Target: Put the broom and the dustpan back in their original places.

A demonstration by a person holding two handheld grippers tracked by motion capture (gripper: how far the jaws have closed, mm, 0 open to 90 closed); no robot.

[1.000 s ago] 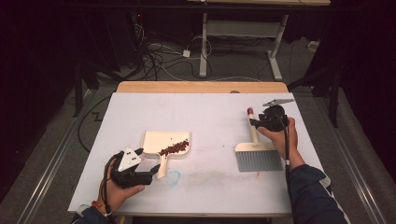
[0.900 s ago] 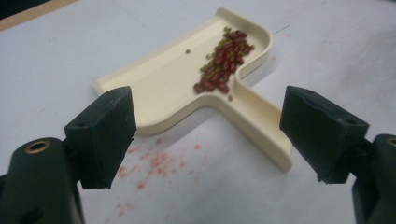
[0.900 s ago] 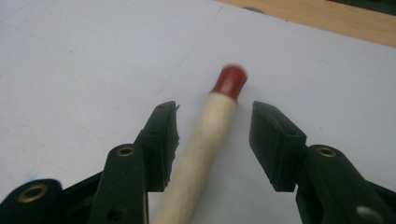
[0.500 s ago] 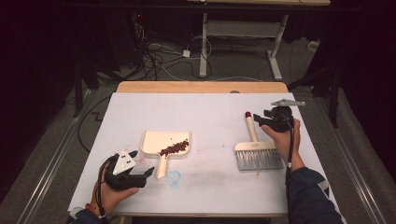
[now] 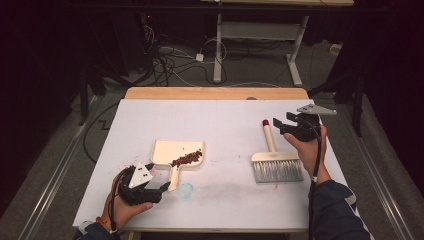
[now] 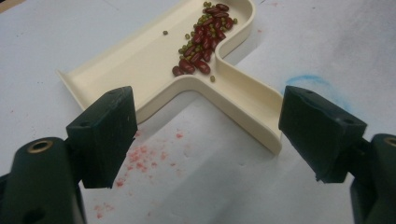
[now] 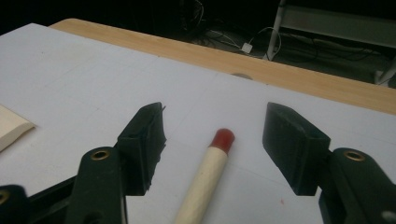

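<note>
tongs (image 5: 146, 186): black jaws, brass screws | grey plate | dark sleeves (image 5: 334, 210)

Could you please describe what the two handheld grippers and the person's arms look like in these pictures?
Both grippers are black, each with two blocky jaws and brass-coloured rivets at the finger pivots. The left gripper carries a white three-cornered plate with dark marks; the right gripper carries a plain grey one, and a black cable trails from it along the forearm. The person wears dark blue sleeves, a band at each wrist.

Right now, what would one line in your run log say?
left gripper: open, by dustpan handle | right gripper: open, over brush handle | beans: in dustpan
</note>
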